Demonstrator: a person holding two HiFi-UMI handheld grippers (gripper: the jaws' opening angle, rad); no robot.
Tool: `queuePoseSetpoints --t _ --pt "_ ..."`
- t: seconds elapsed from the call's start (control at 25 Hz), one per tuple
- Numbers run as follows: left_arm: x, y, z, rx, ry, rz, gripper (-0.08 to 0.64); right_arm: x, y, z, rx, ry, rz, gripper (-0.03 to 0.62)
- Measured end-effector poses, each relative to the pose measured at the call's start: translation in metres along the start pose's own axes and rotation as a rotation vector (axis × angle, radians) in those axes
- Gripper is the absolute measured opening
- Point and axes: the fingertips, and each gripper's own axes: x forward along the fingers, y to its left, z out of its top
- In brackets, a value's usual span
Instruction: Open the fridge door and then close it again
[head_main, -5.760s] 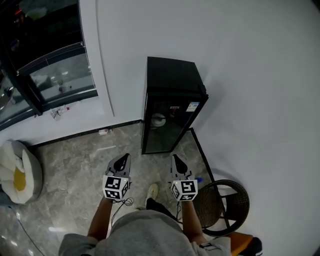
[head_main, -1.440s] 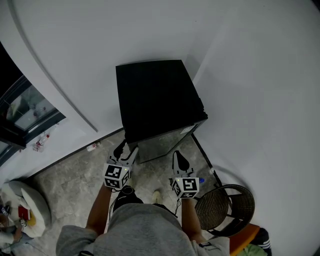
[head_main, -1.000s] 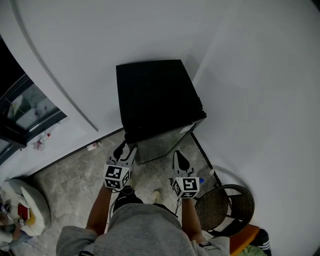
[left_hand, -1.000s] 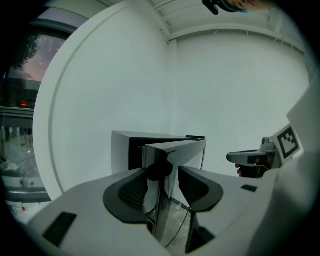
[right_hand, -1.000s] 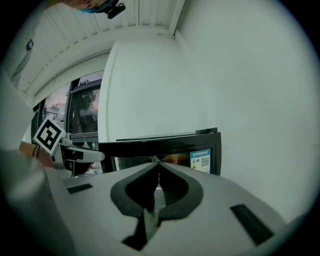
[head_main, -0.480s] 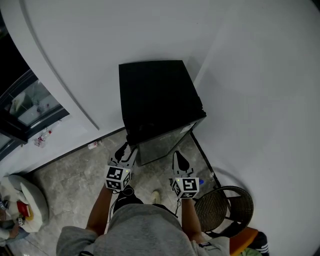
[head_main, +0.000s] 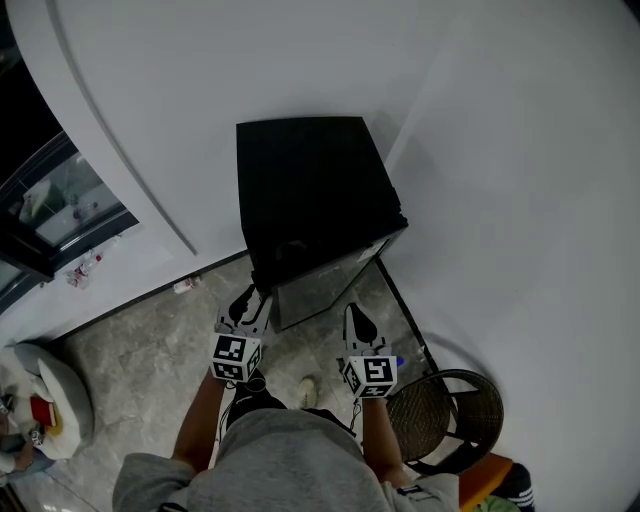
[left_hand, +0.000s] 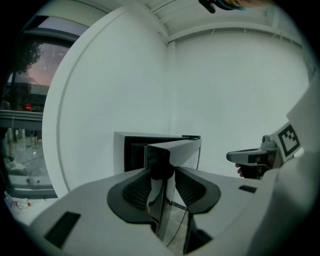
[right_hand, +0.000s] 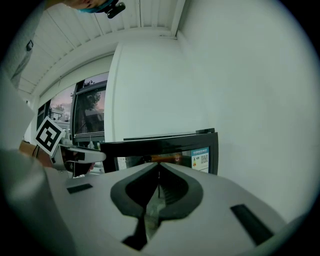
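Since the earliest head view the gap to the fridge (head_main: 310, 190) has been closed: it was seen across the floor then and is now directly ahead and below, standing in the corner of two white walls (head_main: 300, 60). The left gripper (head_main: 250, 297) has been brought to the free left edge of the fridge door (head_main: 325, 285), and its jaws have just been closing. In the left gripper view that edge is seen between the dark ribbed pads (left_hand: 137, 187), which appear to bear on both faces. The door appears slightly ajar there, with a dark opening beside it; this is not confirmed from the head view. The right gripper (head_main: 352, 312) is held near the door front, apart from it, with its jaws pressed together and nothing between them. Cabinet noted as a small black box with a flat glossy top. The door is glass-fronted, dark-framed and reflective, and an energy label (right_hand: 201, 160) is seen at its upper right. A hinge (head_main: 400, 215) is noted at the top right corner. The door is judged rigid and light to swing, with some likely resistance at the seal. The glossy frame may be slippery, so the hold is best kept on the free edge, far from the hinge. Gentle closing is advised, the glass being judged fragile.
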Motion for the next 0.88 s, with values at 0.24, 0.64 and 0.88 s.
queuePoseSetpoints --t 0.24,0.64,0.88 --pt "-0.007 -0.01 -0.003 -0.001 -0.009 0.017 0.149 -0.011 -0.002 -0.004 -0.001 0.005 0.01 0.025" --pt "-0.02 -0.03 -0.008 0.008 -0.006 0.031 0.144 -0.027 -0.002 -0.006 -0.004 0.007 0.041 0.025" --pt "-0.026 -0.04 -0.009 0.008 -0.004 0.046 0.144 -0.038 -0.003 -0.008 -0.027 0.009 0.055 0.025"
